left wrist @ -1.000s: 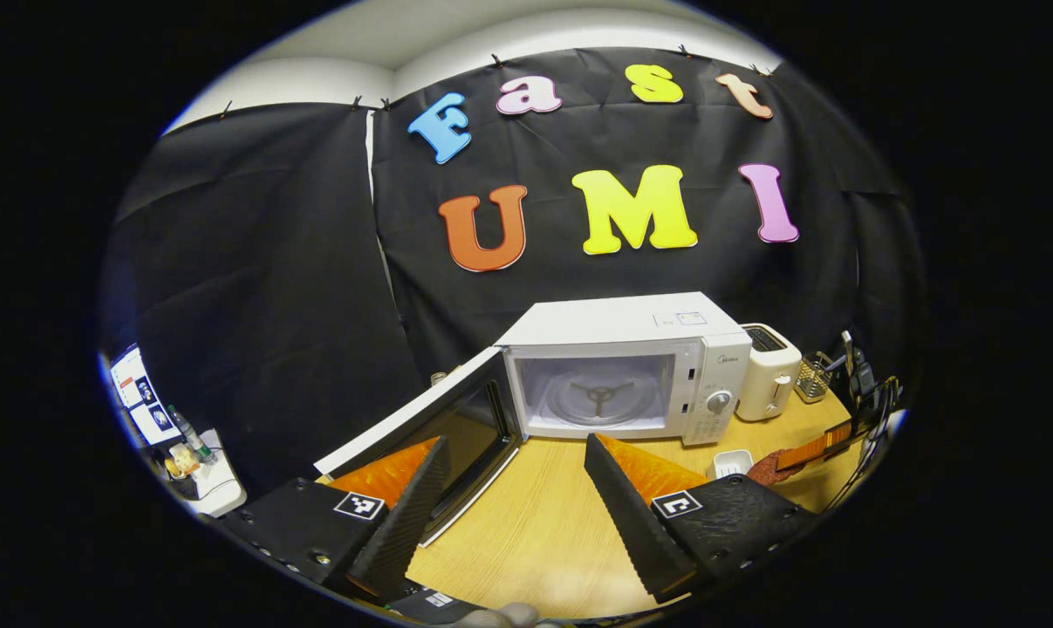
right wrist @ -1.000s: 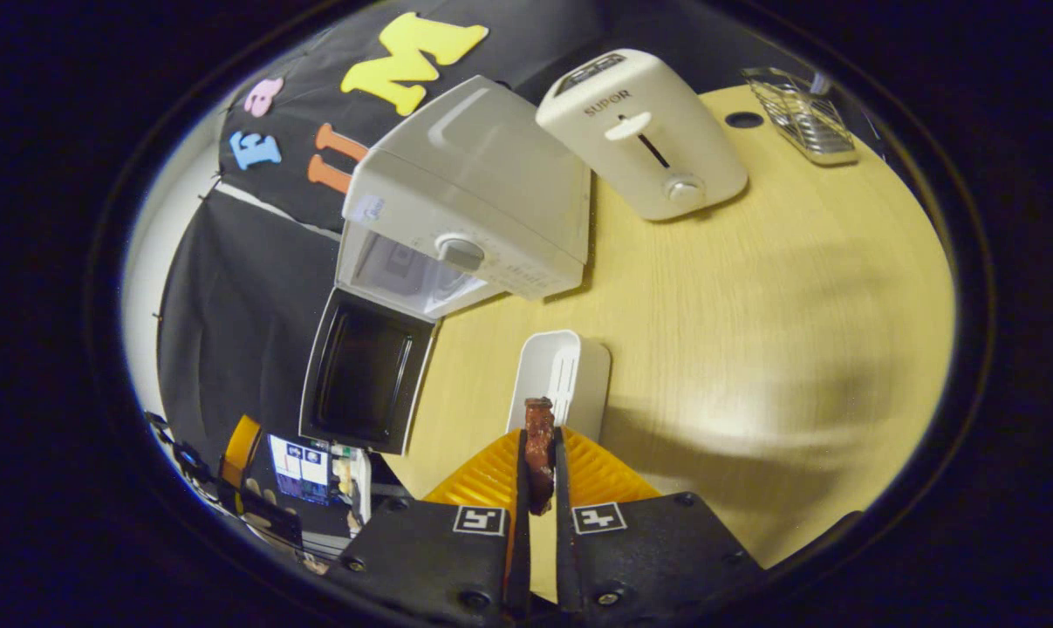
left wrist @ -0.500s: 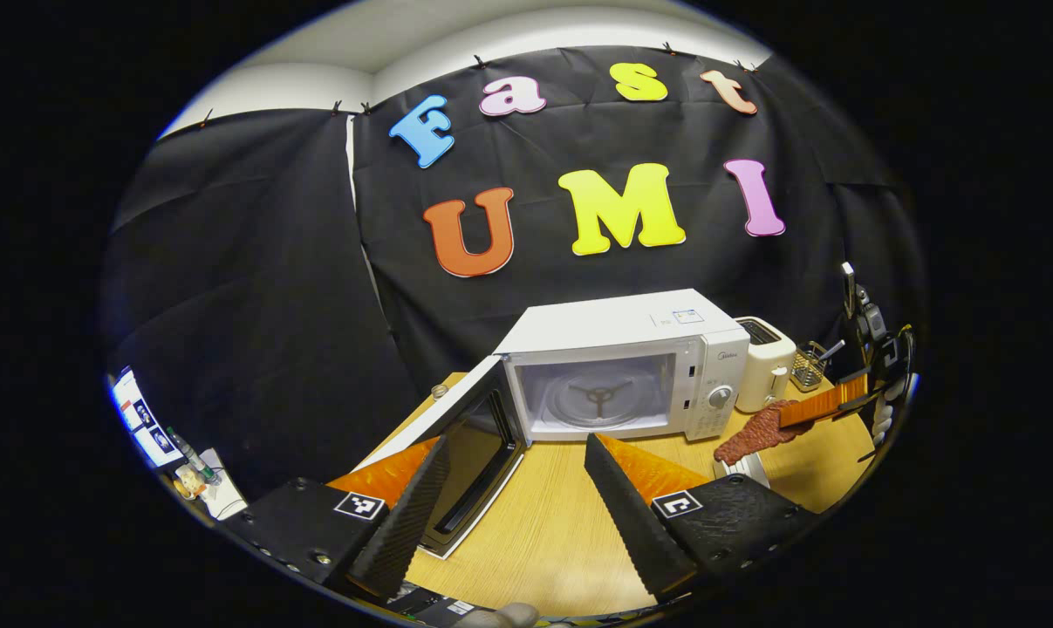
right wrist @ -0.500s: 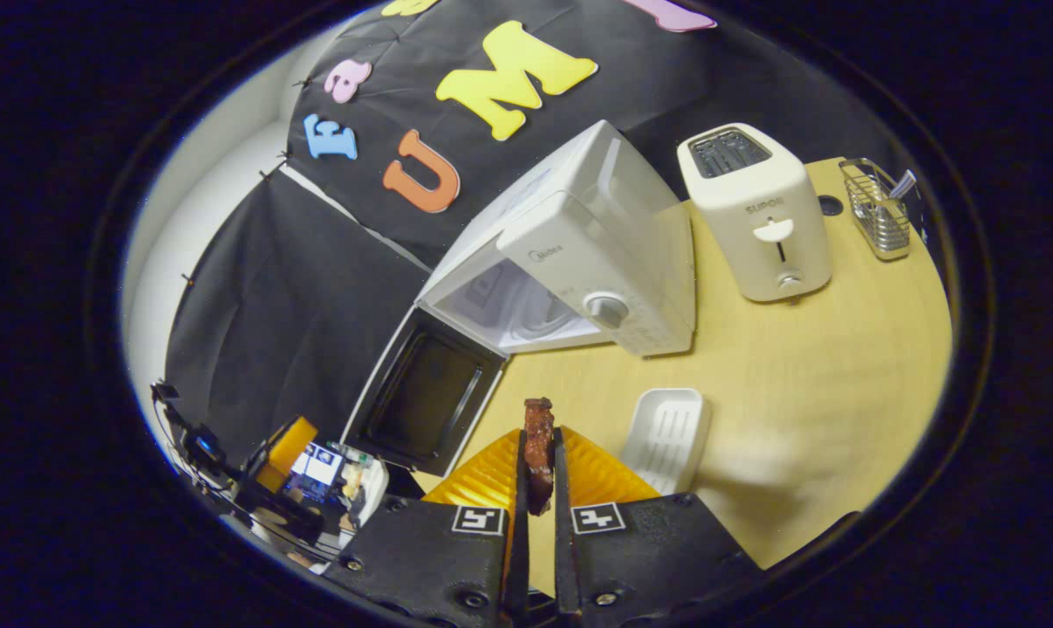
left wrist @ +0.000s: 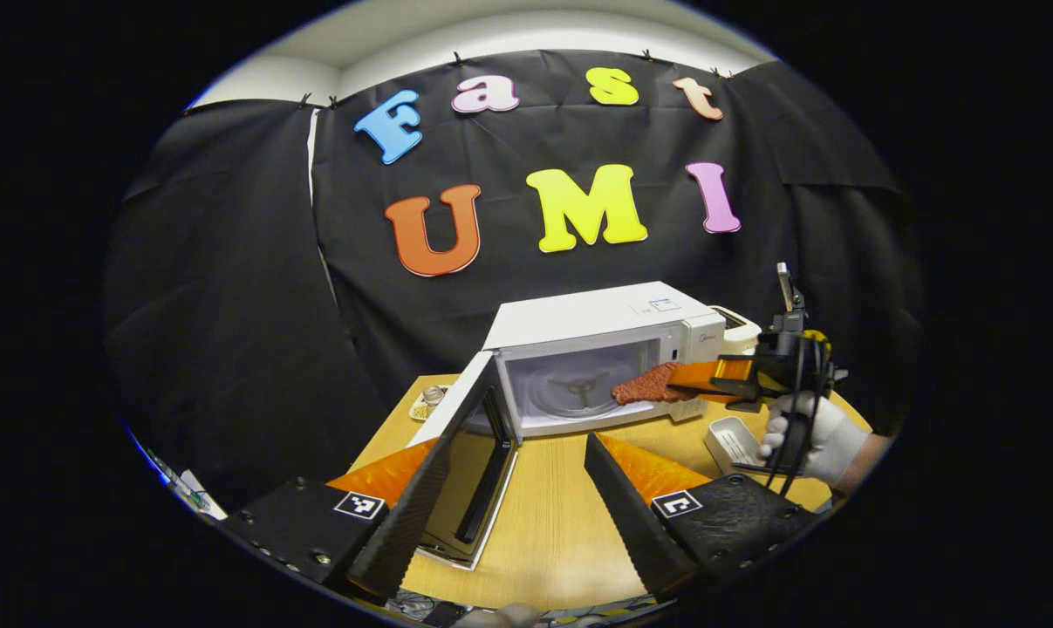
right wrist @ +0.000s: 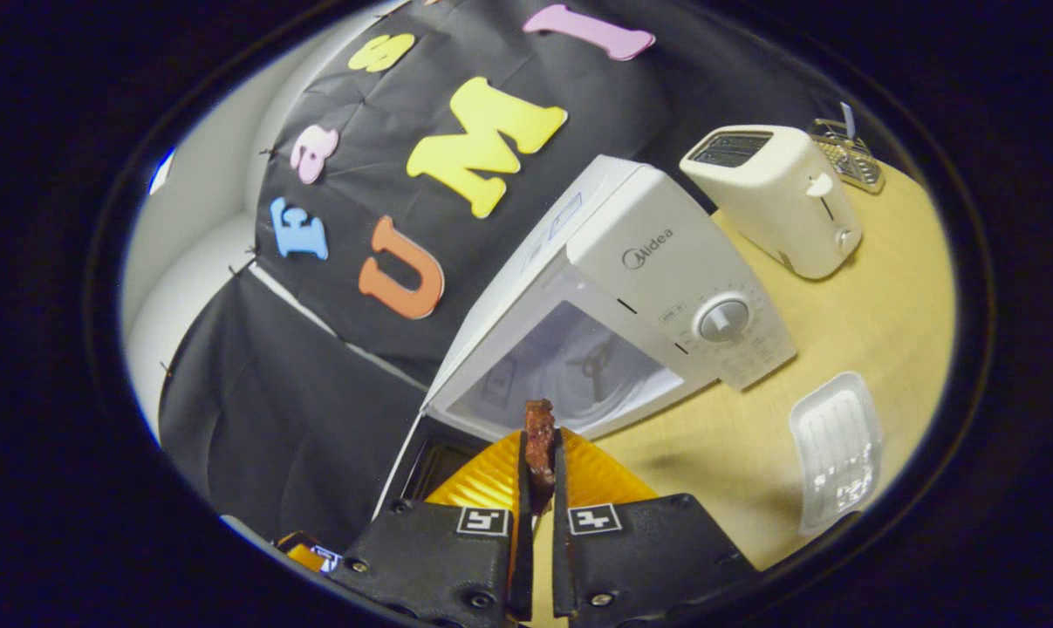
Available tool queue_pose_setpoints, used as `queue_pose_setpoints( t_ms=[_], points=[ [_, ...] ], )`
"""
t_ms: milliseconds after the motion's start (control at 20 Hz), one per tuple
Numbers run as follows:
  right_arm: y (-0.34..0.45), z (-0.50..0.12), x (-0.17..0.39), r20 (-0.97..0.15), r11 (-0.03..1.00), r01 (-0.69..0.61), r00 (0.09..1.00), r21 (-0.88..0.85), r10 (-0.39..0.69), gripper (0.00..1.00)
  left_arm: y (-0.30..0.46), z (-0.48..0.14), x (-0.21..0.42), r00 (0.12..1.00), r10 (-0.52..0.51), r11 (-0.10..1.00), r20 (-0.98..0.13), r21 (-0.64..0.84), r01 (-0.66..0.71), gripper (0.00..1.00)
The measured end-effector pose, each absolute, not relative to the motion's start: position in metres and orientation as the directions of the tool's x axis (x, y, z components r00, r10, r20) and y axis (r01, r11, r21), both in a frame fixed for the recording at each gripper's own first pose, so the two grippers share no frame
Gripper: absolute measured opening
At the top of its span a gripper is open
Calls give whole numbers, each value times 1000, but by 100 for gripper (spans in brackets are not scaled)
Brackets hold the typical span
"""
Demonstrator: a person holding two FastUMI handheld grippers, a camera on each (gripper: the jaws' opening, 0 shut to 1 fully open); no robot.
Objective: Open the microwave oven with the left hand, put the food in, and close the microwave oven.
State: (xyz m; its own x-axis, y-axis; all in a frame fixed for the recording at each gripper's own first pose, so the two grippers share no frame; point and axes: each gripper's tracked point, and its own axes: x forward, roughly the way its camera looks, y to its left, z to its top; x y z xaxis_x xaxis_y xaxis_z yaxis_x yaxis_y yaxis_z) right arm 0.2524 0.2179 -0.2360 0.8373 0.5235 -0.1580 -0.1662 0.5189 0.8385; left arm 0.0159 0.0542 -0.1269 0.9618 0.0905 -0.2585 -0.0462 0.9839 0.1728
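the right tongs (right wrist: 536, 488), clamped on the meat slice (right wrist: 539, 436), point it lengthwise at the open microwave (right wrist: 631, 288) cavity straight ahead; left tongs (left wrist: 509, 488) hang apart.

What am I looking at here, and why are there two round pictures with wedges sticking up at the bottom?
There is no robot: a person holds a two-finger grasping tool in each hand, and a wide-angle camera rides on each. The wedges at the bottom of each picture are that tool's own fingers.

The left gripper view looks across a wooden table. The left tool is open and holds nothing. Ahead stands a white microwave with its door swung open. At the right, a gloved hand brings in the other tool, carrying a flat reddish-brown piece of food in front of the oven's opening.

The right gripper view looks along the right tool, shut on that food, toward the open microwave. A toaster, a wire rack and a small white tray also sit on the table.
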Motion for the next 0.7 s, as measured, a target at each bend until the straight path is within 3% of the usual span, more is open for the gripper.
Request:
queue_pose_setpoints(
  t_ms=[250,400,700],
  points=[
    [263,-257,306,-121,437,-35,939,899,322,12,83,-132,10,976,58,960,-209,281,4,96],
    [287,-268,334,-124,360,17,953,933,275,12,84,-145,9,976,27,955,-217,294,38,95],
    [296,-297,376,-172,396,104,975,912,141,12,91,-146,11,979,-18,967,-205,245,69,95]
  ],
)
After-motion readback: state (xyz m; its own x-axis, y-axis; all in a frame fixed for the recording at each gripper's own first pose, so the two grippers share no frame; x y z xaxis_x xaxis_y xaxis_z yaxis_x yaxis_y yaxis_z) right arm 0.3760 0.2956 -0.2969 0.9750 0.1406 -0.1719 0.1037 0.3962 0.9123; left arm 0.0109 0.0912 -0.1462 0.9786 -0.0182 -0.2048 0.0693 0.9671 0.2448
